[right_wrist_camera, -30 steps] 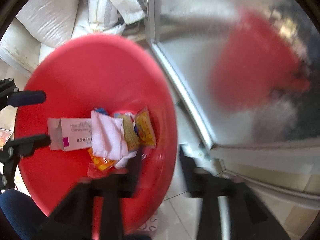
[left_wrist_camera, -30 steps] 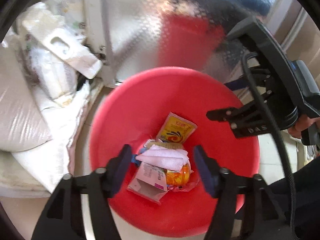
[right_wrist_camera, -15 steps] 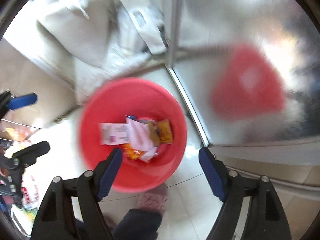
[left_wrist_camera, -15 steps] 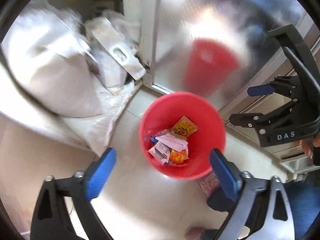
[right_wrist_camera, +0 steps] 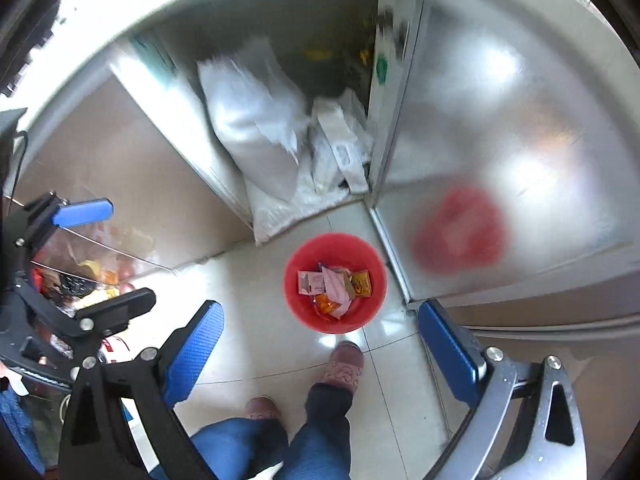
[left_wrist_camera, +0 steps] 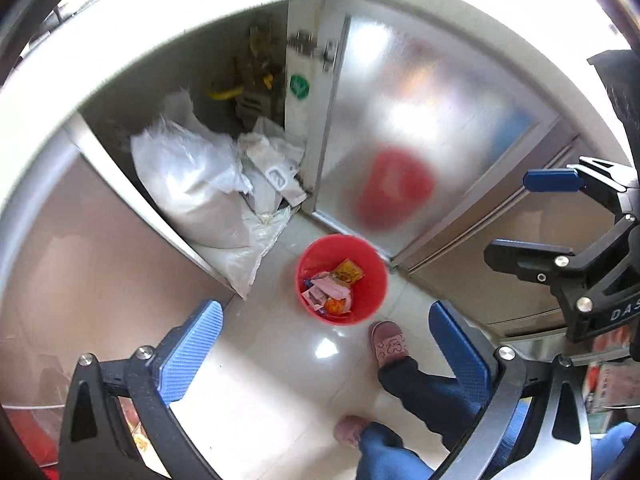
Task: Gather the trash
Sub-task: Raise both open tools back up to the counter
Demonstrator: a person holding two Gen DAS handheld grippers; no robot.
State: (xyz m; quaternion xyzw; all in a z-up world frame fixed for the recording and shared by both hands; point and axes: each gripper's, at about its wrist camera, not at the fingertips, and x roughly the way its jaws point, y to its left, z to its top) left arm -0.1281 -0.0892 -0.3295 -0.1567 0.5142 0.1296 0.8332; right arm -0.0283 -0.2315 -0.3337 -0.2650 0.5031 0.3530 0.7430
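A red trash bin [left_wrist_camera: 372, 284] stands on the tiled floor far below, also in the right wrist view [right_wrist_camera: 296, 300]. It holds several pieces of trash [left_wrist_camera: 330, 290]: a yellow packet, a white and pink box, tissue and an orange wrapper [right_wrist_camera: 334, 288]. My left gripper [left_wrist_camera: 324, 344] is open and empty, high above the bin. My right gripper [right_wrist_camera: 320, 344] is open and empty, also high above it. Each gripper shows at the side of the other's view, the right one [left_wrist_camera: 532, 218] and the left one [right_wrist_camera: 98, 256].
White sacks [left_wrist_camera: 192, 184] fill an open cabinet behind the bin. A frosted metal door [left_wrist_camera: 416, 128] reflects the bin. The person's slippered feet [left_wrist_camera: 386, 344] stand on the floor by the bin. A glass surface with cluttered items [right_wrist_camera: 88, 264] is at the left.
Both grippers have risen well away from the bin, which now looks small and far below. Both sets of jaws have opened wider. The trash stays in the bin.
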